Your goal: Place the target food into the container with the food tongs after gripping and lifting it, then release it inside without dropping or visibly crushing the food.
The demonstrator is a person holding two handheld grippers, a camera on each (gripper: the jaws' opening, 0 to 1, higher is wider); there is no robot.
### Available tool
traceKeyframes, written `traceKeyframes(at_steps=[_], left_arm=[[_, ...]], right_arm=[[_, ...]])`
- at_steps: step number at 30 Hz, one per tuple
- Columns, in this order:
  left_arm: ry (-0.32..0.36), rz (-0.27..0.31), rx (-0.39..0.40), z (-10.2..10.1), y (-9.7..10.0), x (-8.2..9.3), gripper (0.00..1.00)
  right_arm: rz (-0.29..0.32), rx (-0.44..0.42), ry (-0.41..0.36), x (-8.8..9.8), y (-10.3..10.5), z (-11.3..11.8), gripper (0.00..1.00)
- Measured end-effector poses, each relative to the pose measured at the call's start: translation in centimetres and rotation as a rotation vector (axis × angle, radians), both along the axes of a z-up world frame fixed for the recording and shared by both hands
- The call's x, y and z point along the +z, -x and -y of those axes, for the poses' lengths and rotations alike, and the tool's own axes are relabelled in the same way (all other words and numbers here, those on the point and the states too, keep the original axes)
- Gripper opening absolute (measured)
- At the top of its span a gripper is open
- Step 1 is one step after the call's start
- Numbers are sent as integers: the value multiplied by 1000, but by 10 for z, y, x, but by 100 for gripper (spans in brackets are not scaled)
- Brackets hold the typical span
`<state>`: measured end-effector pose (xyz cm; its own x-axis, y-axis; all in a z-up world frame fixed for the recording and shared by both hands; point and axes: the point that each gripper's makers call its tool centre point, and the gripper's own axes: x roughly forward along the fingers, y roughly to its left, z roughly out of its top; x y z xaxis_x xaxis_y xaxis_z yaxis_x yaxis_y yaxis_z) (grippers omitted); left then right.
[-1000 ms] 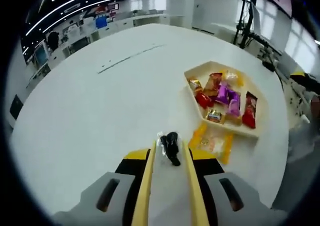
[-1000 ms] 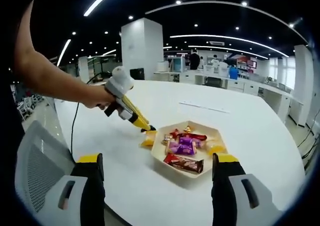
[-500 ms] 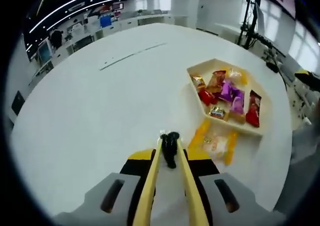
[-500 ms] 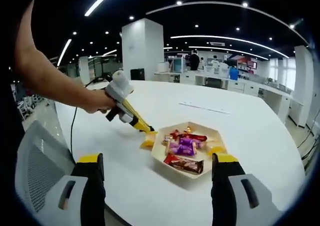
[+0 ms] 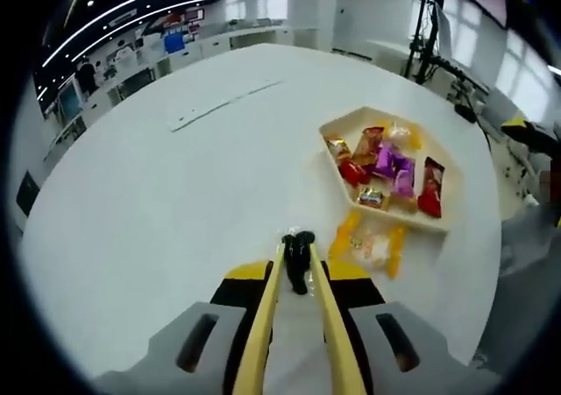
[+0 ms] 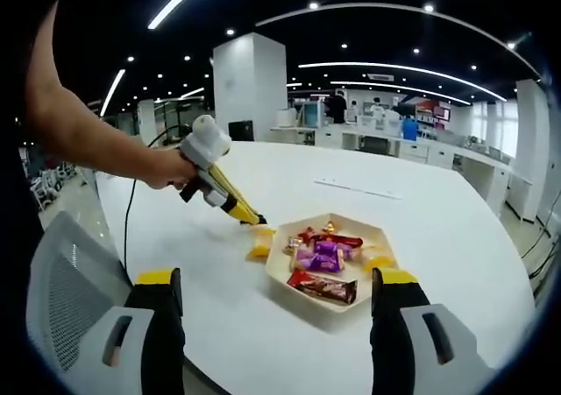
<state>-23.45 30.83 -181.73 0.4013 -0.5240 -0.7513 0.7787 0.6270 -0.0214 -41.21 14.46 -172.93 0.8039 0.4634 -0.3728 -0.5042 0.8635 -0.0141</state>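
My left gripper (image 5: 295, 283) is shut on yellow food tongs (image 5: 263, 325), whose tips pinch a small dark snack in clear wrap (image 5: 301, 250) just above the white table. A yellow-edged packet (image 5: 371, 245) lies to the right of it, beside a cream hexagonal tray (image 5: 349, 117) with several wrapped sweets. In the right gripper view the left gripper (image 6: 207, 146) and its tongs (image 6: 230, 202) slant down toward the yellow packet (image 6: 259, 248), left of the tray (image 6: 347, 219). My right gripper (image 6: 279, 283) hangs open and empty in front of the tray.
The round white table (image 5: 158, 185) spreads wide to the left and far side. A person's arm (image 6: 79, 137) holds the left gripper, and a cable (image 6: 130, 215) trails off it. A grey mesh chair (image 6: 66, 290) stands at the near left. Desks line the background.
The tongs' arms have drawn closer together on the dark snack. The left gripper has risen slightly and shifted; the right gripper has stayed still.
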Motion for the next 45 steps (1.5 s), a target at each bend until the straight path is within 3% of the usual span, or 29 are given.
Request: traceKeyframes(at_steps=[9, 13, 14, 15, 18, 23, 25, 27, 30, 33, 45], left_arm=[[11, -17, -37, 3, 2, 13, 17], [-8, 1, -68, 1, 1, 18, 17], [-2, 1, -68, 0, -1, 20, 17], [45, -14, -85, 5, 1, 24, 17], [7, 5, -98, 2, 0, 24, 17], [4, 12, -130, 1, 2, 27, 17], [6, 18, -135, 1, 1, 28, 17], [-2, 28, -153, 0, 4, 30, 17], [-1, 48, -222, 3, 8, 34, 18], [-11, 45, -220, 1, 8, 34, 17], [3, 49, -247, 11, 12, 43, 17]], right_arm=[[3, 7, 5, 0, 1, -1, 88], [6, -1, 3, 0, 0, 0, 88], [8, -4, 3, 1, 0, 1, 89], [12, -11, 9, 1, -1, 3, 90], [-1, -18, -10, 1, -1, 3, 94], [-3, -13, -9, -1, -2, 2, 100], [4, -5, 0, 0, -1, 1, 100], [53, 4, -2, 7, -3, 0, 100], [43, 6, -9, 6, -2, 0, 100], [41, 24, -44, 9, 0, -5, 100], [13, 18, -32, 5, 1, -5, 100]])
